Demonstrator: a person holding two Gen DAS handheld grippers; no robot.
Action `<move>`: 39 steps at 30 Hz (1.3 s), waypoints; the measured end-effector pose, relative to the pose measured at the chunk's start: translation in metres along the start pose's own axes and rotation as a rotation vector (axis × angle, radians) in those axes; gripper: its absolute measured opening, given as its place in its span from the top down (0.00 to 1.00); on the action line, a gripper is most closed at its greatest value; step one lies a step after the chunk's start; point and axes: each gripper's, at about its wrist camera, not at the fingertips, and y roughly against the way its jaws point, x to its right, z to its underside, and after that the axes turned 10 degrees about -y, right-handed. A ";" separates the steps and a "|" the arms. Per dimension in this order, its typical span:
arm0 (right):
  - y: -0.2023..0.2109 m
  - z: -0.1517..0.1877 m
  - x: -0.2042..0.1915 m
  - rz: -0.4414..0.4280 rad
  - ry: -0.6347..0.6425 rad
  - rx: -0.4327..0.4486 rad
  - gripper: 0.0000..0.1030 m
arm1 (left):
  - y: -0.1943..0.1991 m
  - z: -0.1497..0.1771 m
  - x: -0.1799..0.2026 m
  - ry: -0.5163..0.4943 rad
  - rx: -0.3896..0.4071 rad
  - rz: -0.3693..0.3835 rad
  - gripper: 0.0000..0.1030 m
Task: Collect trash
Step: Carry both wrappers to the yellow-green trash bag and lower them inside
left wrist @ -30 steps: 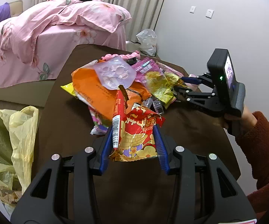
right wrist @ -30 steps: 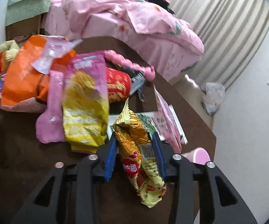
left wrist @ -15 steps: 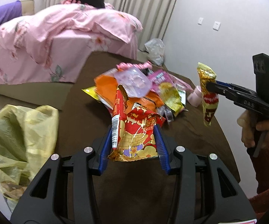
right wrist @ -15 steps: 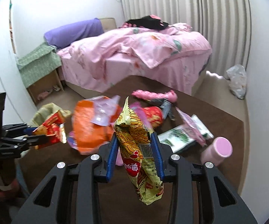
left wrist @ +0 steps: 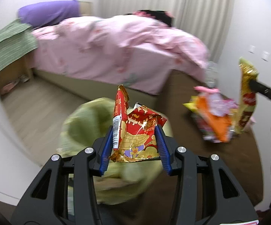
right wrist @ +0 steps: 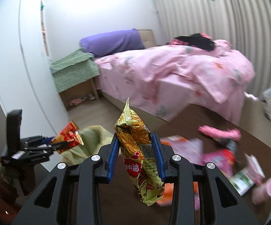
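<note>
Red wrapper (left wrist: 135, 131) clamped in left claw (left wrist: 134, 146) above yellow-green bag (left wrist: 86, 123); right claw (right wrist: 135, 155) grips yellow packet (right wrist: 137, 150).

A brown table (right wrist: 244, 204) carries a loose heap of wrappers (left wrist: 213, 120): an orange bag, pink packets and a red one lie piled together, blurred. A pink cup (right wrist: 265, 191) lies on its side near the table's edge, just beside a green and white packet (right wrist: 243, 180). A pink toy (right wrist: 220, 132) lies toward the far edge. A yellow-green bag (left wrist: 84, 125) sits beside the table, on the wooden floor (left wrist: 35, 110).
</note>
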 end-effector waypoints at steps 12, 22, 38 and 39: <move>-0.164 -0.016 -0.091 -0.250 -0.022 -0.117 0.68 | -0.042 0.036 -0.061 0.072 -0.099 0.013 0.60; -0.248 0.028 -0.061 -0.116 -0.103 -0.386 0.68 | -0.092 0.051 -0.062 0.062 -0.212 0.096 0.60; -0.240 0.042 -0.058 -0.129 -0.060 -0.421 0.68 | -0.081 0.054 -0.070 0.131 -0.164 0.146 0.55; -0.238 0.041 -0.059 -0.132 -0.058 -0.416 0.65 | -0.078 0.053 -0.072 0.142 -0.152 0.153 0.53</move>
